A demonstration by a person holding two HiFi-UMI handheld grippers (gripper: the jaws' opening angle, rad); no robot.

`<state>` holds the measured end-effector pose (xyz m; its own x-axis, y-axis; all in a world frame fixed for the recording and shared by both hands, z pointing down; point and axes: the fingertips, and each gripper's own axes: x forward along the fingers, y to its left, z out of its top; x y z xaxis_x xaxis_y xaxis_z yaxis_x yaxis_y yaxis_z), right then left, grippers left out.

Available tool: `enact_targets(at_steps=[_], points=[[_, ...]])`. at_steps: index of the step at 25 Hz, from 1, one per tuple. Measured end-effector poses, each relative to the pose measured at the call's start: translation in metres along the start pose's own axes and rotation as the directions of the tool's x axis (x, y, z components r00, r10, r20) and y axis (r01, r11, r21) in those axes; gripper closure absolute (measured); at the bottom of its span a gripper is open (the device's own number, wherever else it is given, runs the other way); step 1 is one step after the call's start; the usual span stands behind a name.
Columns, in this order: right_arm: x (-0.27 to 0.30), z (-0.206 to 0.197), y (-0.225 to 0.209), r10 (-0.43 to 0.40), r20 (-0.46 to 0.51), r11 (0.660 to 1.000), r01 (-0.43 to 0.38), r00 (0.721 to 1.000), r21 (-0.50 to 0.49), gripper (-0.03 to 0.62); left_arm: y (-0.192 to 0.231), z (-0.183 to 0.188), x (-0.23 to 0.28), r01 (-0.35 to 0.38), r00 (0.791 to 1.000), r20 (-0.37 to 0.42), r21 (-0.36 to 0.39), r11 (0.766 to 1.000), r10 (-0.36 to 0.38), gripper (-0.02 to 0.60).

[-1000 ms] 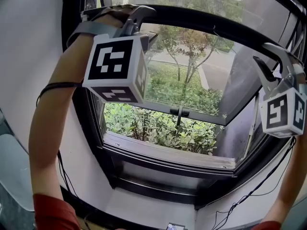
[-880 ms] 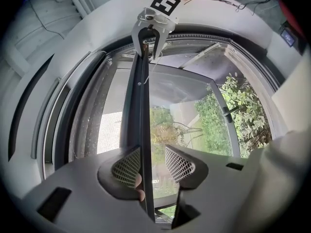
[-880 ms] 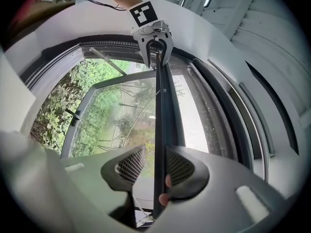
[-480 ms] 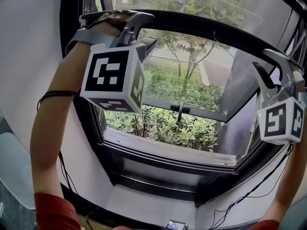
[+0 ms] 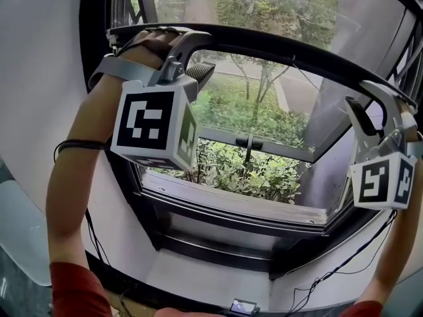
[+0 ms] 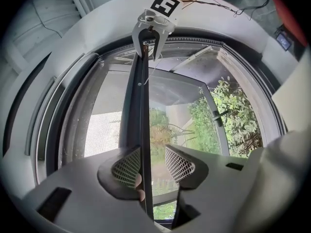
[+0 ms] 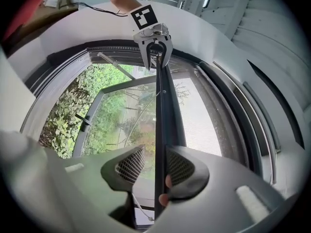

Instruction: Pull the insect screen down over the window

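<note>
Standing partway through the pull, by the look of it. Showing in the head view the long black pull bar (image 5: 264,41) of the insect screen arcing across the upper part of the frame, from upper left to the right edge. Hanging above that bar, the fine grey mesh (image 5: 264,5), covering only the top stretch of the window opening. Leaving the larger lower stretch bare: the grey-framed glass sash (image 5: 284,149) tilting outward at centre, leafy green shrubs (image 5: 238,170) showing under it, the pale grey sill (image 5: 231,202) lying at lower centre, well apart from the bar.

Sitting at upper left, the left gripper (image 5: 198,55) with its jaws spread and the bar passing between them. Resting, in the left gripper view, against the left-hand ribbed pad and clear of the other, so hooking the bar rather than pinching it. Mirroring that at the right edge, the right gripper (image 5: 373,107): jaws apart, bar between them, touching the right-hand pad in the right gripper view, with a gap to the other pad.

Remaining to do, judging by this: drawing both ends down evenly past the open sash, keeping the bar level to avoid it binding in the side tracks, and seating it at the sill.
</note>
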<state>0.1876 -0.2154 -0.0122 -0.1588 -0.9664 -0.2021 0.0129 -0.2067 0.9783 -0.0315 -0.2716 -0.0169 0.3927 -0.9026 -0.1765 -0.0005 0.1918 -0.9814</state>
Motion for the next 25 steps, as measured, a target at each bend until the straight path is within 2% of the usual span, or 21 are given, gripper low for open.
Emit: enact_targets(at_steps=[7,16,25], points=[[-0.006,0.003,0.02,0.025,0.012,1.0,-0.025,1.0,0.008,0.451,-0.019,0.006,-0.008,0.035,0.999,0.031,-0.041,0.999,-0.034,0.423],[-0.011,0.004,0.052,0.056,0.013,0.998,-0.056,0.998,0.008,0.451,-0.057,0.007,-0.012,0.11,0.994,0.032,-0.035,0.993,-0.109,0.423],[-0.02,0.007,0.076,0.077,0.023,0.996,-0.077,0.997,0.036,0.45,-0.079,0.008,-0.021,0.132,0.991,0.042,-0.03,0.991,-0.131,0.423]])
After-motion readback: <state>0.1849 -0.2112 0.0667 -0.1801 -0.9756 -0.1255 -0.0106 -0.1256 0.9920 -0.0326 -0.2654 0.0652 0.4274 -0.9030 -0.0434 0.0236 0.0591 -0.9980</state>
